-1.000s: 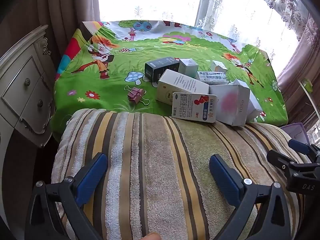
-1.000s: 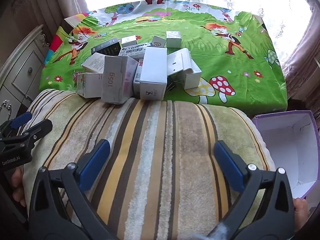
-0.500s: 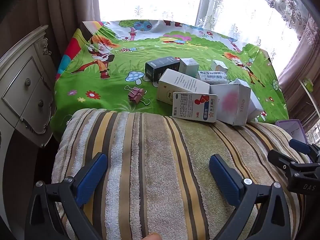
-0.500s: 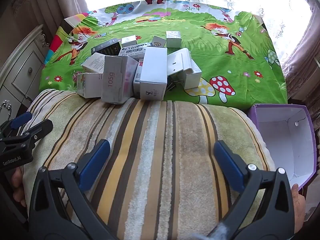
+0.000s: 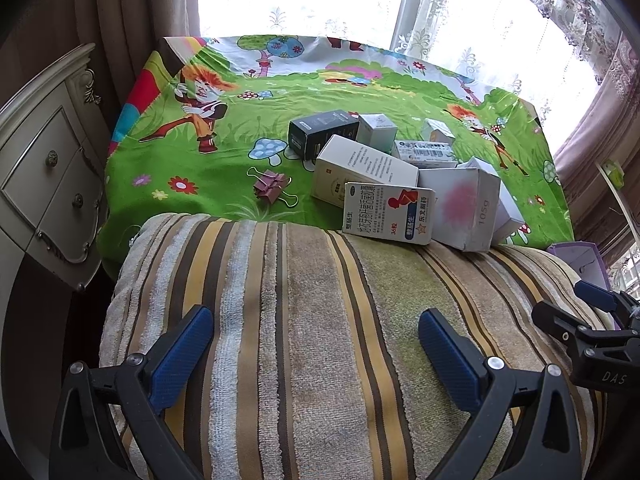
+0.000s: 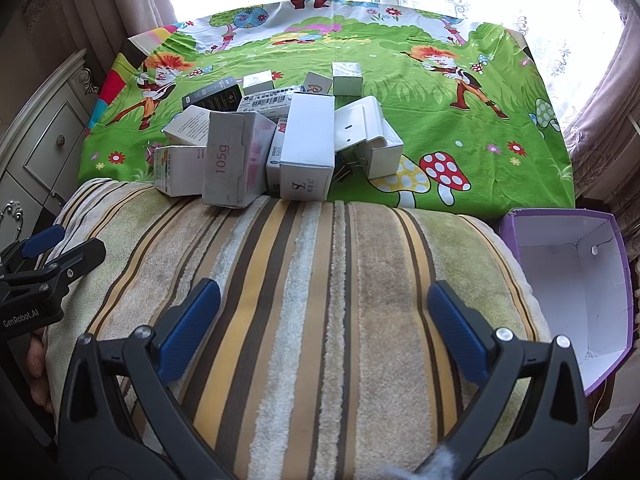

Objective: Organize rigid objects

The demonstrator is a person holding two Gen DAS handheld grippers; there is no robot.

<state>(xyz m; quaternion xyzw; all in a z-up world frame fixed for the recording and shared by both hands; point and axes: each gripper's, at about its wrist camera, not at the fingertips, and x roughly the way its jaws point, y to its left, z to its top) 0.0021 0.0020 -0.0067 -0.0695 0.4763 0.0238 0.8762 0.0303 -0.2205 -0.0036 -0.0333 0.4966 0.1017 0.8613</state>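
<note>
A heap of small cardboard boxes lies on the green cartoon cloth (image 5: pixel 240 132) (image 6: pixel 440 120): a "105g" box (image 5: pixel 460 208) (image 6: pixel 232 160), a medicine box with red print (image 5: pixel 388 214), a black box (image 5: pixel 322 132) (image 6: pixel 214 98), a tall white box (image 6: pixel 308 148). A pink binder clip (image 5: pixel 272 188) lies left of the heap. My left gripper (image 5: pixel 316 344) and right gripper (image 6: pixel 324 316) both stand open over the striped towel (image 5: pixel 312 320) (image 6: pixel 320 280), well short of the boxes, with nothing between their fingers.
An open purple box with a white inside (image 6: pixel 572 284) (image 5: pixel 580 260) stands at the right beside the towel. A cream drawer cabinet (image 5: pixel 40 168) (image 6: pixel 36 160) is at the left. Curtains and a bright window lie behind the table.
The purple box at the right has come further into the right wrist view and sits higher. Both grippers have hardly moved and stay open.
</note>
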